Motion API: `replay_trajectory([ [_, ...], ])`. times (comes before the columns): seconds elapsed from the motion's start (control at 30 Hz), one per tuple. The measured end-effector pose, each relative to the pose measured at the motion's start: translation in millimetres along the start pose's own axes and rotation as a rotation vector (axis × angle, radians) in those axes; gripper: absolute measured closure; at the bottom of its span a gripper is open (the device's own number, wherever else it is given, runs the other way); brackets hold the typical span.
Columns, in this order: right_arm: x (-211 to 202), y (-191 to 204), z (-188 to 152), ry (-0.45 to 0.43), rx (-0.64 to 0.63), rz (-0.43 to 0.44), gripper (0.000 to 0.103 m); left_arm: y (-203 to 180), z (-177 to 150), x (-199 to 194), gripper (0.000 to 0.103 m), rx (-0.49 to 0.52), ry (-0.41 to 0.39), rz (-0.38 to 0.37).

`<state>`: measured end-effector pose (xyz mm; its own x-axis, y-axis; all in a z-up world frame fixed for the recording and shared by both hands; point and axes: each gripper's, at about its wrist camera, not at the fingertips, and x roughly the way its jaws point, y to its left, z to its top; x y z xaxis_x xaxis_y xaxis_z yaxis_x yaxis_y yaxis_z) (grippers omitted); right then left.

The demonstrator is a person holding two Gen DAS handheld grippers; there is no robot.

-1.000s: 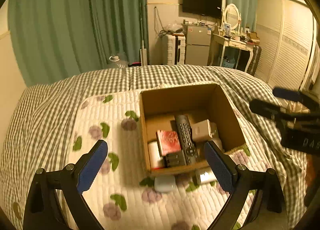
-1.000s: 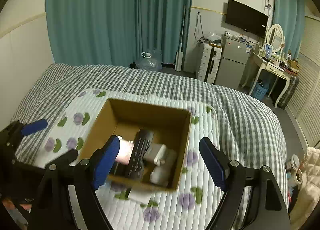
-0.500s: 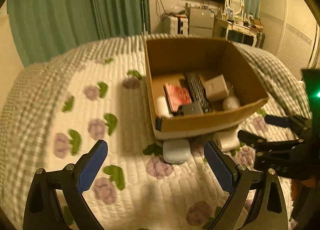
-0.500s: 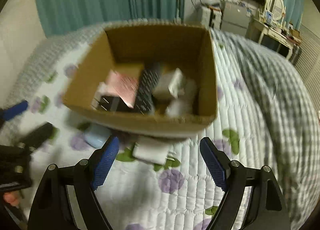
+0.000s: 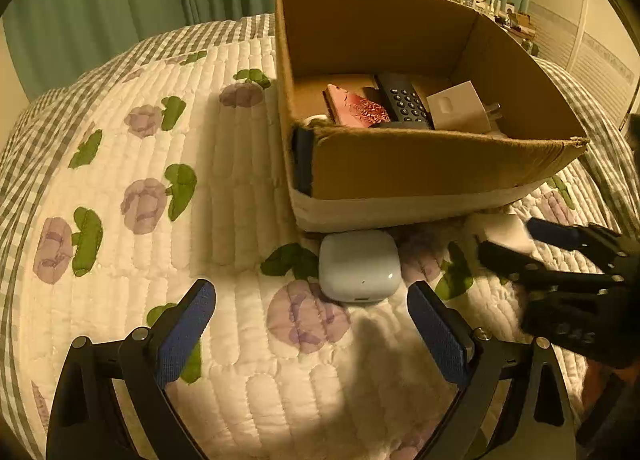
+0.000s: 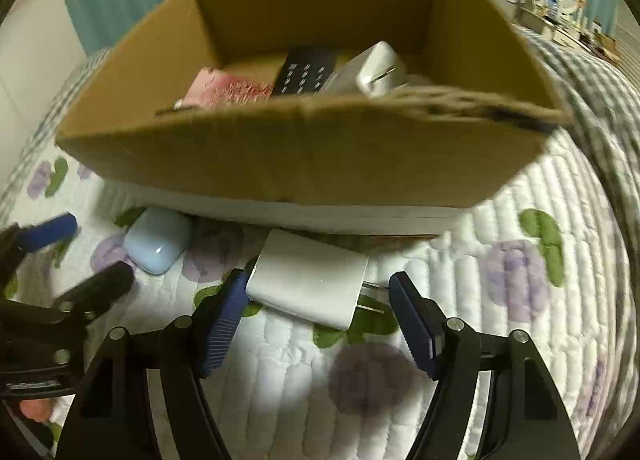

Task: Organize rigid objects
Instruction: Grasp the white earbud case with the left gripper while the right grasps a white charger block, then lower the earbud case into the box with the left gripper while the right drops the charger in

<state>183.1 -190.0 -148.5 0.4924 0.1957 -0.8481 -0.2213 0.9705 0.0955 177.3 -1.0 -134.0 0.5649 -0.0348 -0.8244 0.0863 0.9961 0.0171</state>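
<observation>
A cardboard box [image 5: 420, 168] stands on the quilt and holds a remote [image 5: 402, 102], a red booklet [image 5: 356, 110] and a white plug adapter [image 5: 460, 108]. A white earbud case [image 5: 358, 266] lies on the quilt just before the box, ahead of my open left gripper [image 5: 312, 324]. A white wall charger [image 6: 306, 280] with two prongs lies between the open fingers of my right gripper [image 6: 316, 320]; its left finger [image 6: 226, 314] is close to the charger's edge. The earbud case [image 6: 158, 240] and the box [image 6: 300, 156] also show in the right wrist view.
The quilt [image 5: 224, 180] has purple flowers and lies on a checked bedspread [image 6: 600, 100]. The right gripper [image 5: 560, 260] shows at the right in the left wrist view; the left gripper [image 6: 64, 256] shows at the left in the right wrist view. Green curtains hang behind.
Both grippers have dropped low and moved in close to the quilt before the box. The right gripper now straddles the white charger; the left one faces the earbud case.
</observation>
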Motion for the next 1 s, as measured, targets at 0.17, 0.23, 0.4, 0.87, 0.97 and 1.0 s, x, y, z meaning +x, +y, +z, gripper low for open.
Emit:
replay_trajectory([
  [0.17, -30, -12, 4, -0.067, 0.013, -0.049, 0.087, -12, 8, 8, 0.013, 0.016, 0.024, -0.011],
  [0.23, -38, -14, 9, -0.077, 0.019, -0.053, 0.087, -18, 12, 15, 0.017, 0.027, 0.04, -0.016],
  [0.4, -27, -8, 4, -0.028, -0.014, 0.008, 0.084, -22, 15, 40, 0.021, 0.012, 0.09, -0.02],
  [0.87, -13, -34, -16, -0.017, 0.052, 0.014, 0.051, -15, 6, 13, 0.052, -0.025, 0.042, -0.062],
  [0.97, -13, -39, -19, -0.025, 0.056, 0.028, 0.049, -11, -1, 3, 0.052, -0.046, 0.044, -0.071],
  [1.0, -14, -40, -12, -0.021, 0.059, 0.033, 0.047, -10, -3, 1, 0.052, -0.047, 0.041, -0.068],
])
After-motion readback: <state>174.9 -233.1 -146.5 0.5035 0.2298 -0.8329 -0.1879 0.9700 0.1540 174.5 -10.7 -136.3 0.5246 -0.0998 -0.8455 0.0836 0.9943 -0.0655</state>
